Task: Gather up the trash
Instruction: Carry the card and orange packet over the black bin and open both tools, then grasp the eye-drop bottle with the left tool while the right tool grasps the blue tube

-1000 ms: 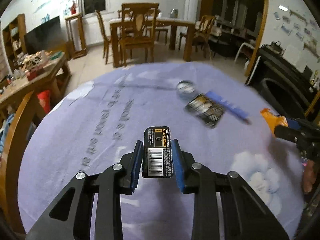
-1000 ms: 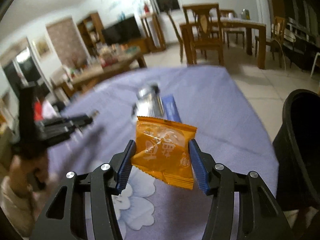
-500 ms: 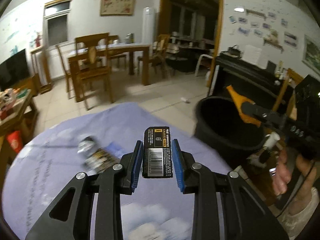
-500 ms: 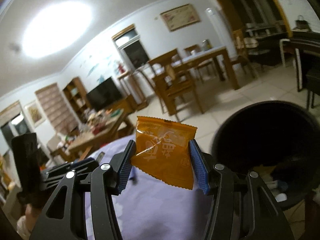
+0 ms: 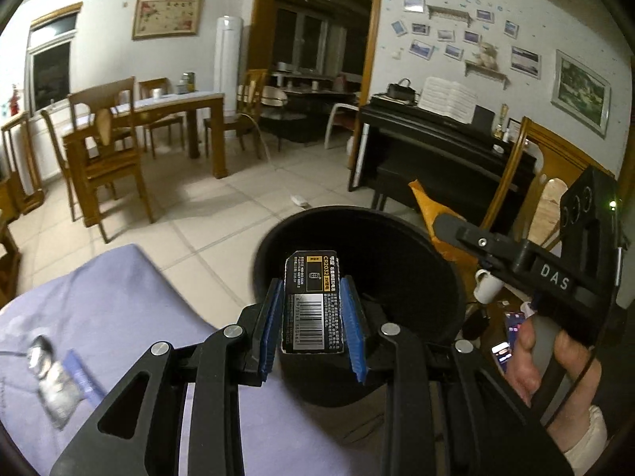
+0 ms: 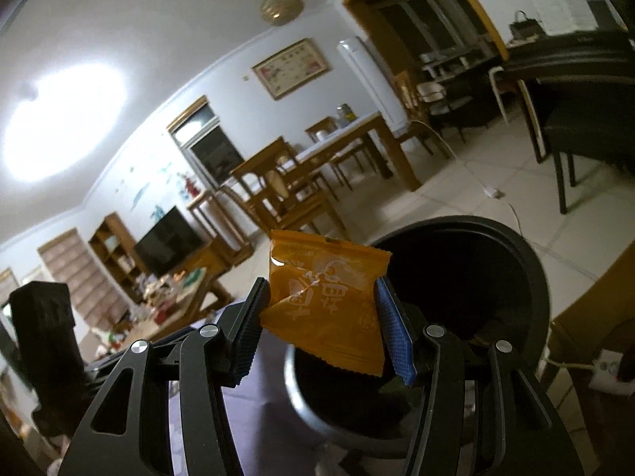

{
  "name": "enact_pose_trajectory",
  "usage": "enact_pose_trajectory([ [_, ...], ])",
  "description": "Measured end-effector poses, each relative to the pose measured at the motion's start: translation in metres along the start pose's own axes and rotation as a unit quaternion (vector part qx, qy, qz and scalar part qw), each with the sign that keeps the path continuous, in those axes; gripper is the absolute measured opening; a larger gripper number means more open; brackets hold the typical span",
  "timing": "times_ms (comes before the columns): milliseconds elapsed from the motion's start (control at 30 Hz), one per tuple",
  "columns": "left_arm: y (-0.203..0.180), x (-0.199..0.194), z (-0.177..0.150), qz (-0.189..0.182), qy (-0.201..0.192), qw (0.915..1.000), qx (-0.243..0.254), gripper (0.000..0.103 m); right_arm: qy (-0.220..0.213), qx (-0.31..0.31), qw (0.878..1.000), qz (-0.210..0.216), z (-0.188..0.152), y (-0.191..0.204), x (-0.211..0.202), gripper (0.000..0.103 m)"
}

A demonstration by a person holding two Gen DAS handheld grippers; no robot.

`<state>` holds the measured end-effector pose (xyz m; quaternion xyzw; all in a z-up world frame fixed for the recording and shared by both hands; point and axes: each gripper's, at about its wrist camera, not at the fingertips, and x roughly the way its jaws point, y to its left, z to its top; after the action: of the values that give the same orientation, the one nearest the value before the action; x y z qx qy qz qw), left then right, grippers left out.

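The left hand-held gripper (image 5: 312, 319) is gripping a black battery card (image 5: 312, 301) upright between its blue pads, reaching out level over the open mouth of the black trash bin (image 5: 448, 277). The right hand-held gripper (image 6: 323, 317) is pinching an orange snack wrapper (image 6: 325, 305) by its sides, tilted, held above the near rim of the same bin. A bare hand (image 5: 555, 357) is clasping the right tool's handle. A silver packet (image 5: 53, 384) is lying on the purple-clothed surface (image 5: 131, 317).
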<state>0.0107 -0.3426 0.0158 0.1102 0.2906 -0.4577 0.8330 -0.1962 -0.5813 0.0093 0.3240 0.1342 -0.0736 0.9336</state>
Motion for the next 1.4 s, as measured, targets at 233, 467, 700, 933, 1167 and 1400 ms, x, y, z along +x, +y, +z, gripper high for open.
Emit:
enact_pose_trajectory([
  [233, -0.02, 0.026, 0.005, -0.019, 0.015, 0.9996, 0.013, 0.029, 0.0, 0.031, 0.999, -0.008, 0.001, -0.045, -0.002, 0.055],
  [467, -0.027, 0.037, 0.004, -0.022, 0.025, 0.9993, 0.02, 0.029, 0.004, 0.047, 0.999, -0.013, -0.009, -0.057, 0.002, 0.055],
  [700, -0.03, 0.042, 0.004, -0.023, 0.031, 0.9989, 0.027, 0.029, 0.007, 0.054, 0.998, -0.015, -0.016, -0.056, 0.009, 0.055],
  [933, -0.035, 0.047, 0.008, -0.015, 0.04, 0.9988, 0.024, 0.05, 0.022, 0.075, 0.997, -0.02, -0.028, -0.056, 0.01, 0.066],
  [1167, -0.017, 0.031, 0.009, 0.005, 0.026, 0.9996, 0.006, 0.077, 0.037, 0.061, 0.997, -0.015, -0.034, -0.04, 0.018, 0.07],
  [1400, 0.06, -0.005, -0.006, 0.074, 0.031, 0.9953, -0.055, 0.077, 0.094, -0.018, 0.995, 0.018, -0.055, 0.019, 0.053, 0.07],
])
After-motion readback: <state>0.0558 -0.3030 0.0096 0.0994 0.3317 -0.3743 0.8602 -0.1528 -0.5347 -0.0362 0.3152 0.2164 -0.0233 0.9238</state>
